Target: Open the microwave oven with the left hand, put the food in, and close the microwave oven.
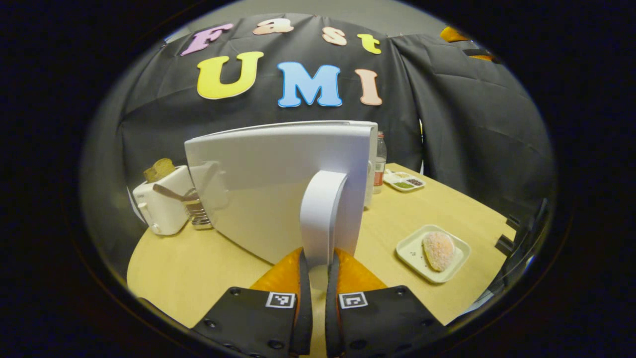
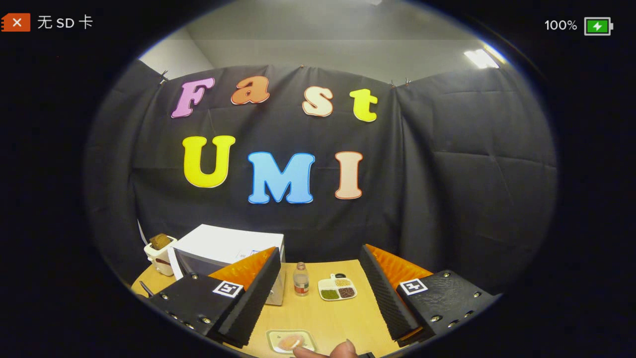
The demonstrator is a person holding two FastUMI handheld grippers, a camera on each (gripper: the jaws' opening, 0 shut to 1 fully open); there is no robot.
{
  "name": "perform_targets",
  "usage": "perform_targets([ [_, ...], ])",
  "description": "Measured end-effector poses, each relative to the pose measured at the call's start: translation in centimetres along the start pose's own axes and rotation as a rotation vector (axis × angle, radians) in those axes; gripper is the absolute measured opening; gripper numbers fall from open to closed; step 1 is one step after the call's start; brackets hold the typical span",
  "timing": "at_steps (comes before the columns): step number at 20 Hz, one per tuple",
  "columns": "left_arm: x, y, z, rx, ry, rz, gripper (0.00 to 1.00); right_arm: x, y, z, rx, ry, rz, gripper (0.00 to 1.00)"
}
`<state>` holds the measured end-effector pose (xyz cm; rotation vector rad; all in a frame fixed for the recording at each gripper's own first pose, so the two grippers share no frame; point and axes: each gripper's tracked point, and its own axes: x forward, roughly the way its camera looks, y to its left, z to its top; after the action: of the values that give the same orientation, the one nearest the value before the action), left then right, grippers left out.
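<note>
White plastic fills my left gripper view: my left tongs (image 1: 318,271) are clamped on the curved white door handle (image 1: 323,214) of the glossy white microwave oven (image 1: 278,184). Door's position, shut or ajar, I cannot tell from this angle. Right of it, the pinkish oval food (image 1: 438,250) lies on a pale square plate (image 1: 412,248) on the light wooden counter (image 1: 198,263), well apart from the handle. In the right gripper view, my right tongs (image 2: 318,293) are spread wide apart above the plate, gripping nothing, with a fingertip (image 2: 343,349) at the bottom edge.
</note>
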<state>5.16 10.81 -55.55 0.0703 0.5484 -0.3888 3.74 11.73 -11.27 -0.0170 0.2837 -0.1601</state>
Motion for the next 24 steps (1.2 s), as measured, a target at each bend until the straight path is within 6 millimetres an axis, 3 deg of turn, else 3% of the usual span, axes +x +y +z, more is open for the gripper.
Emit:
perform_targets([
  [2, -1.9, 1.5, -1.2, -0.003, 0.018, 0.006, 0.24, 0.6, 1.4, -0.5, -0.015, 0.009, 0.023, 0.99],
  [6, -5.2, 5.6, -2.9, -0.004, 0.045, 0.057, 0.29, 1.7, 3.9, -1.9, -0.015, 0.026, 0.070, 0.99],
  [8, -6.8, 8.5, -3.8, -0.023, 0.059, 0.119, 0.40, 2.3, 4.9, -3.5, -0.028, 0.057, 0.094, 0.99],
  [10, -8.4, 11.1, -4.5, -0.073, 0.070, 0.173, 0.60, 2.6, 5.4, -4.6, -0.040, 0.078, 0.107, 0.99],
  [12, -9.9, 13.6, -5.1, -0.112, 0.078, 0.232, 0.68, 2.9, 5.9, -5.9, -0.044, 0.103, 0.122, 0.99],
  [16, -12.7, 17.1, -5.7, -0.166, 0.086, 0.305, 0.68, 3.4, 6.6, -7.6, -0.050, 0.130, 0.150, 0.99],
  [19, -14.6, 18.3, -5.9, -0.169, 0.096, 0.353, 0.70, 4.0, 7.1, -8.4, -0.066, 0.144, 0.182, 0.99],
  [20, -15.6, 18.8, -5.6, -0.161, 0.094, 0.376, 0.63, 4.1, 7.1, -8.8, -0.067, 0.146, 0.191, 0.99],
  [21, -16.5, 19.2, -5.3, -0.159, 0.094, 0.399, 0.63, 4.4, 7.2, -9.3, -0.064, 0.155, 0.204, 0.99],
  [23, -18.6, 19.7, -4.7, -0.171, 0.096, 0.449, 0.63, 4.8, 7.4, -11.0, -0.051, 0.184, 0.230, 0.99],
  [24, -19.8, 19.6, -4.1, -0.178, 0.092, 0.472, 0.67, 4.9, 7.6, -12.0, -0.049, 0.200, 0.244, 0.99],
])
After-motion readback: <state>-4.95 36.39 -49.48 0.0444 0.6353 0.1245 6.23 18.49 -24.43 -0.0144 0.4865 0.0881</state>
